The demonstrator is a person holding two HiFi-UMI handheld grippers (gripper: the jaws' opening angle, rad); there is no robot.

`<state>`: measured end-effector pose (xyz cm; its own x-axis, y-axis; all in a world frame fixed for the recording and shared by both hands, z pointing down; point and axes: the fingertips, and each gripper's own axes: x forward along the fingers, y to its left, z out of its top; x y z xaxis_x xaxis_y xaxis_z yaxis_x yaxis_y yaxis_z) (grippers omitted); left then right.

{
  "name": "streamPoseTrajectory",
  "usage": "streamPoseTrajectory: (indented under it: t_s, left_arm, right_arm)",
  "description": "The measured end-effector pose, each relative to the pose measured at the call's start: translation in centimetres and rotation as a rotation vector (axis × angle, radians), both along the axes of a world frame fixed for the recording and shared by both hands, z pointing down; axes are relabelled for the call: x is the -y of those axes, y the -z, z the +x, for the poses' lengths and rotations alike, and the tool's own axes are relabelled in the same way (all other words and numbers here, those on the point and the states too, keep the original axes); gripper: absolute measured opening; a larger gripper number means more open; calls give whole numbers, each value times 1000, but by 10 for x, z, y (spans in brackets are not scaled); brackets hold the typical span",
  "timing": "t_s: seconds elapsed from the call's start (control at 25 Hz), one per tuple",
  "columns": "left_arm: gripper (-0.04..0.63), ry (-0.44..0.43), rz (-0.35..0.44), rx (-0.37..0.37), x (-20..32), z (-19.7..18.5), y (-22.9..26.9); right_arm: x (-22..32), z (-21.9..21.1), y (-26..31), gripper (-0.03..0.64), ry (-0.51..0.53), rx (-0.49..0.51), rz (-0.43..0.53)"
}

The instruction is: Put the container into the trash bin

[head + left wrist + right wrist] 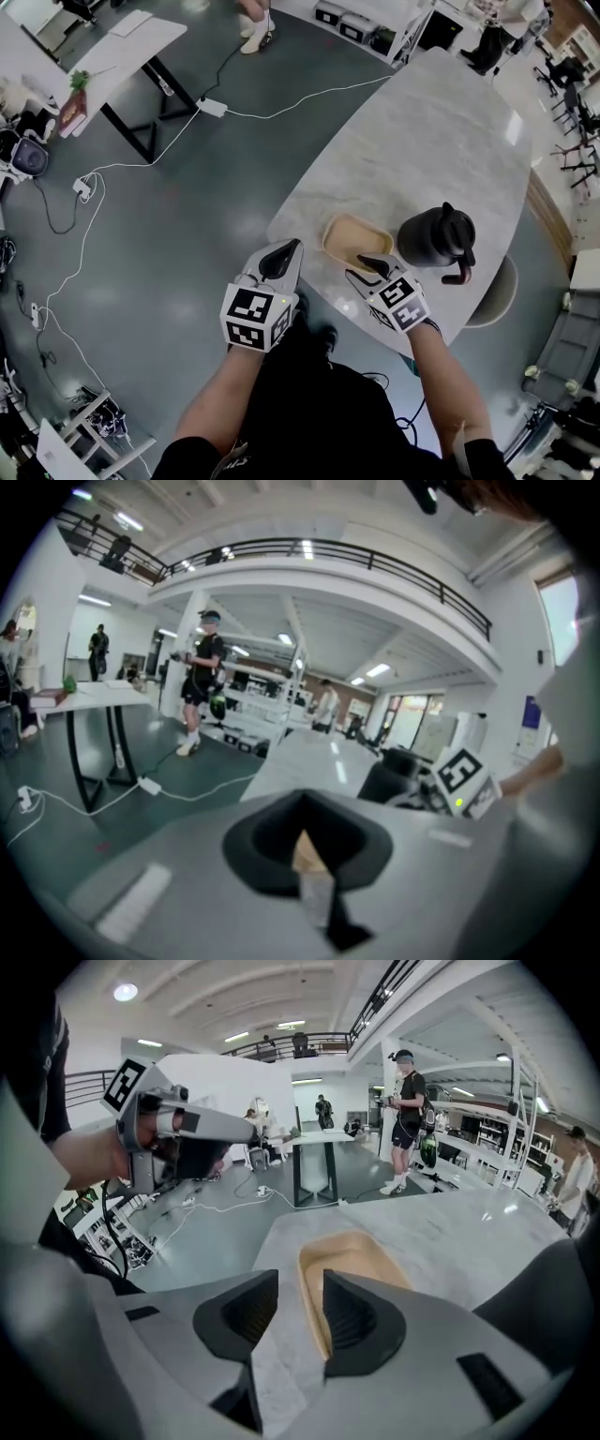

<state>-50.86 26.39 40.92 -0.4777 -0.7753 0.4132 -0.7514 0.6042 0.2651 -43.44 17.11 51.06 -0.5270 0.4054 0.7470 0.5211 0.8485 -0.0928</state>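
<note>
A tan, shallow container (pixel 354 239) lies near the front edge of the marble table (pixel 422 141). My right gripper (pixel 370 267) hovers at its near end, open. In the right gripper view the container (pixel 354 1252) sits just beyond the right gripper (pixel 300 1309), and its left rim runs along the inner side of the right jaw. Nothing is pressed between the pads. My left gripper (pixel 284 255) hangs off the table's left edge, beside the container, with its fingers together and nothing held. In the left gripper view the left gripper (pixel 305 841) shows only a thin slit.
A black jug (pixel 436 239) with a handle stands right of the container. A pale round object (pixel 497 291) sits below the table's right edge. White cables (pixel 141 164) cross the grey floor at left, near another table (pixel 122 56). A person (pixel 408 1119) stands far off.
</note>
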Motion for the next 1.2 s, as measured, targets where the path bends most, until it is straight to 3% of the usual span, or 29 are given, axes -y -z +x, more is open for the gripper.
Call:
streamPoseTrajectory:
  t_s: [0.16, 0.36, 0.64, 0.92, 1.2]
  left_arm:
    - [8, -12, -3, -10, -5, -6, -4]
    - [8, -32, -6, -17, -3, -12, -3]
    - [8, -57, 7, -34, -4, -22, -7]
    - [8, -87, 42, -24, 0, -33, 2]
    - [8, -107, 90, -14, 9, -32, 19]
  right_arm:
    - [-4, -3, -25, 152, 12, -59, 32]
    - [-4, 3, -48, 138, 76, -99, 154]
    - [0, 3, -62, 21, 90, -131, 271]
    - [2, -7, -31, 12, 37, -61, 272]
    - [-9, 6, 22, 12, -18, 39, 193]
